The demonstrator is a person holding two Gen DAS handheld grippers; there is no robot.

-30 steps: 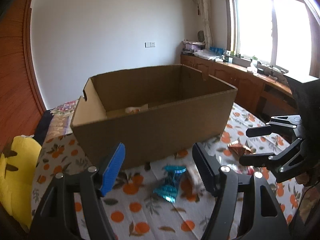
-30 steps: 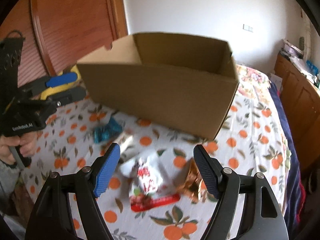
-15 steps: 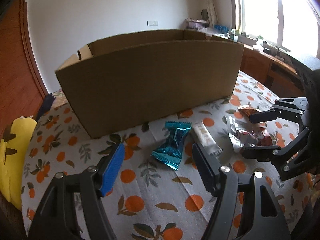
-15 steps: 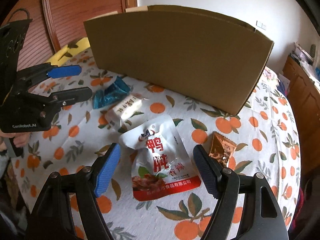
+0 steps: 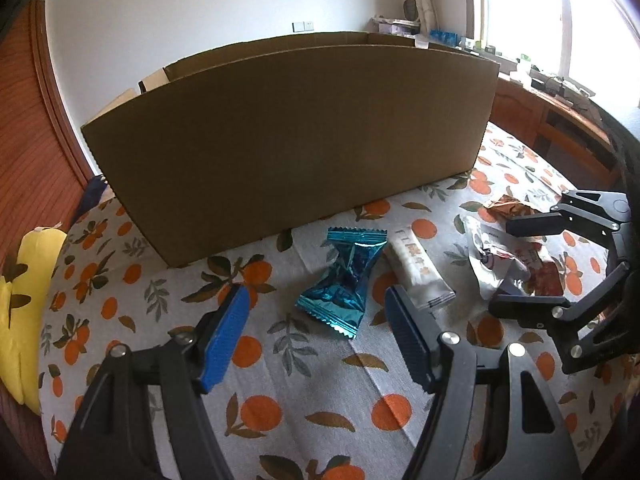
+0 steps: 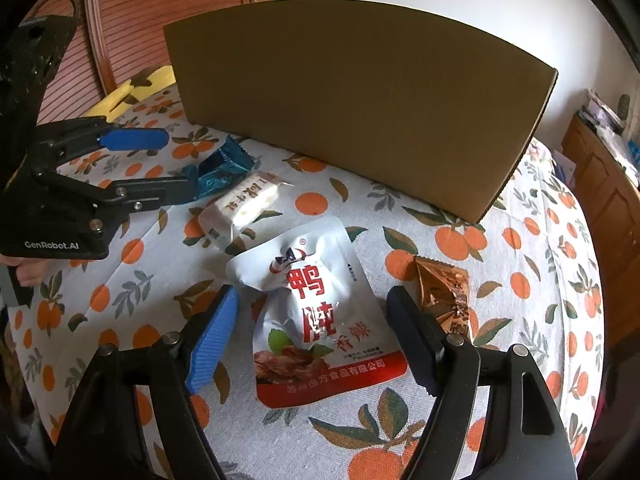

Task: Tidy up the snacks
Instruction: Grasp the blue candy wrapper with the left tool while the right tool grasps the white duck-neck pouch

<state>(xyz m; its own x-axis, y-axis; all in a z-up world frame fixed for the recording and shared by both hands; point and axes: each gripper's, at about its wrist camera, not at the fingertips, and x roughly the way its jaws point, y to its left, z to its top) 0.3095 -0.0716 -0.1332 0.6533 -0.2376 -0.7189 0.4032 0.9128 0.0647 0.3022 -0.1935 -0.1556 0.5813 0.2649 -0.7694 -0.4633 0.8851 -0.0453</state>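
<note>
Both tilt downward before the cardboard box [image 5: 288, 140]: left gripper [image 5: 316, 332] spread around the blue candy [image 5: 344, 280], right gripper [image 6: 312, 336] spread around the white pouch [image 6: 320, 312].

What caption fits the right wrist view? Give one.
Open right gripper over white pouch, brown box behind.

The cloth [image 6: 520, 320] on the table is pale grey-white, printed with oranges and green-brown leaves. The cardboard box [image 6: 360, 108] is plain brown. One snack [image 5: 344, 276] is shiny teal, another [image 6: 244, 200] cream-white, the pouch [image 6: 320, 312] silver-white with red lettering and a red base, the last wrapper [image 6: 444, 292] coppery brown, perhaps foil.
</note>
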